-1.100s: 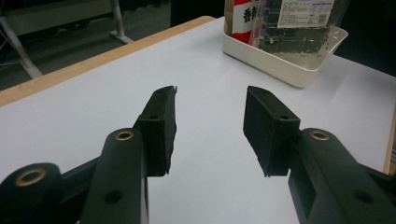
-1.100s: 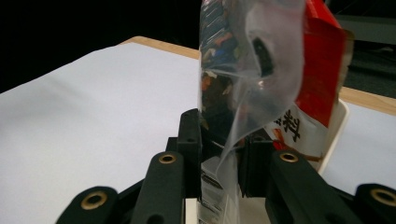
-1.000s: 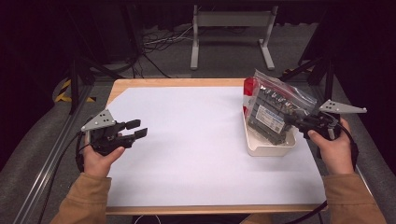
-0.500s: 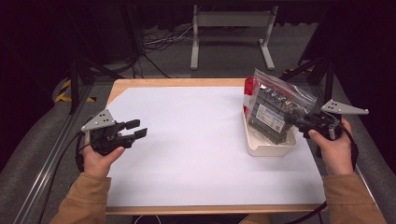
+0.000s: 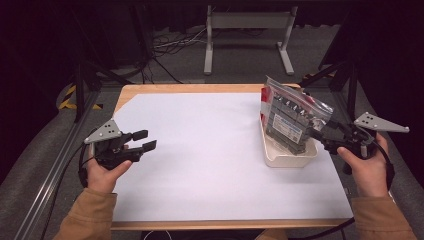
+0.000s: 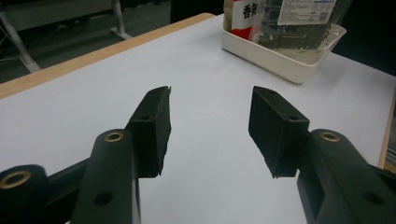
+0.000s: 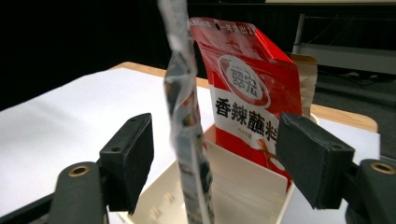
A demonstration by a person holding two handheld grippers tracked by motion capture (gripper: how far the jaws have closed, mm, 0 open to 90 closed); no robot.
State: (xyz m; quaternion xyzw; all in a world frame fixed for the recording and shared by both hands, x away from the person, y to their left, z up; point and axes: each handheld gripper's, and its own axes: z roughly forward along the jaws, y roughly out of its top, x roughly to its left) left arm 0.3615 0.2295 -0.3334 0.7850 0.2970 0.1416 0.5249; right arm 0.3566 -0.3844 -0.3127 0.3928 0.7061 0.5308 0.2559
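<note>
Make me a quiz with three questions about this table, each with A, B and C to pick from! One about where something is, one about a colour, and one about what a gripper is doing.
1. Where does the white tray stand?
A. on the person's right side of the table
B. in the middle
C. on the floor

2. What colour is the snack pouch with writing on it?
A. blue
B. red
C. green

3. How is the right gripper now?
A. shut tight on the tray
B. lying on the floor
C. open, with the clear bag between its jaws

Answers:
1 A, the high view shows the tray by the right-hand edge.
2 B, the right gripper view shows its red front.
3 C, its jaws have just been opening and both pads stand clear of the bag.
</note>
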